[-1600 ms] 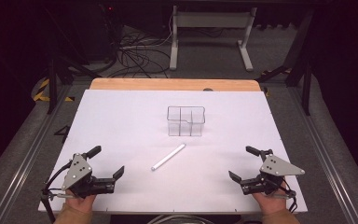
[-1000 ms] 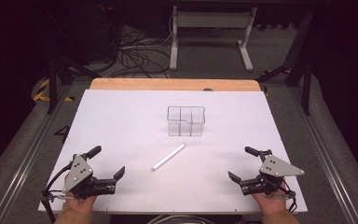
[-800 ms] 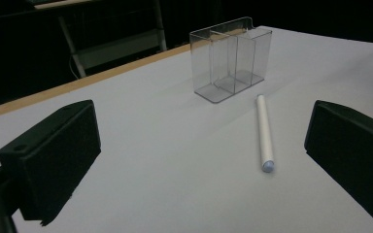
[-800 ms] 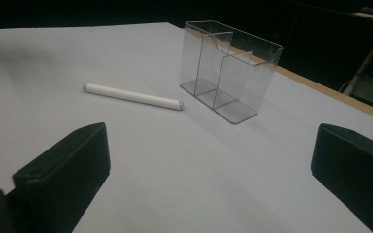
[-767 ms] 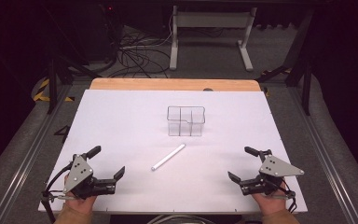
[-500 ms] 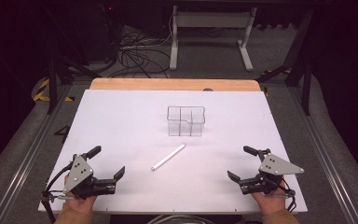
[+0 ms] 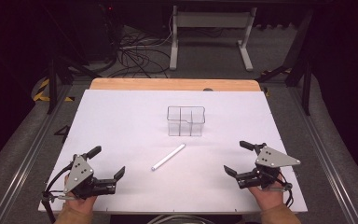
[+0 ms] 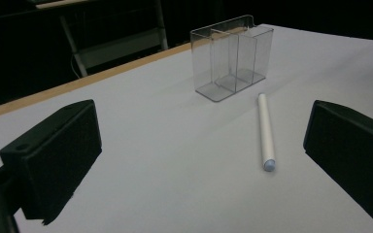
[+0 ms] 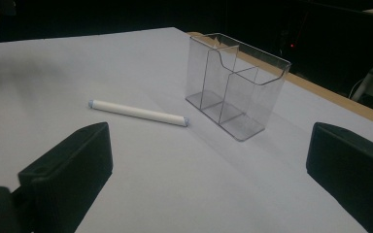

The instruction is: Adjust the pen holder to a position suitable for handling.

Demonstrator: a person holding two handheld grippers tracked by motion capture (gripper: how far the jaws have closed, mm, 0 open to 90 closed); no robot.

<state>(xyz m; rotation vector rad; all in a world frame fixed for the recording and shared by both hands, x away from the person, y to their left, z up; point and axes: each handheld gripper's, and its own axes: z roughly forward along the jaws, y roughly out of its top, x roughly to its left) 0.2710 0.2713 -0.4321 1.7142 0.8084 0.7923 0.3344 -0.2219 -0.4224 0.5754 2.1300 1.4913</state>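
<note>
A white pen (image 7: 168, 157) (image 8: 265, 131) (image 9: 137, 112) with bluish end caps lies flat near the middle of the white table (image 7: 121, 126). Just beyond it stands a clear plastic holder (image 7: 186, 121) (image 8: 232, 58) (image 9: 234, 85) with three compartments, all bare inside. My left gripper (image 7: 106, 162) (image 8: 199, 160) rests open at the front left of the table, a hand behind it. At the front right my right gripper (image 7: 237, 157) (image 9: 204, 174) is open too. Both point toward the pen with nothing between the jaws.
A wooden strip (image 7: 172, 84) runs along the table's far edge. Past it the dark floor holds cables (image 7: 137, 49) and a white metal stand (image 7: 209, 28). Rails flank the table on both sides.
The right gripper has crept slightly left and forward. The left gripper, pen and holder are unmoved.
</note>
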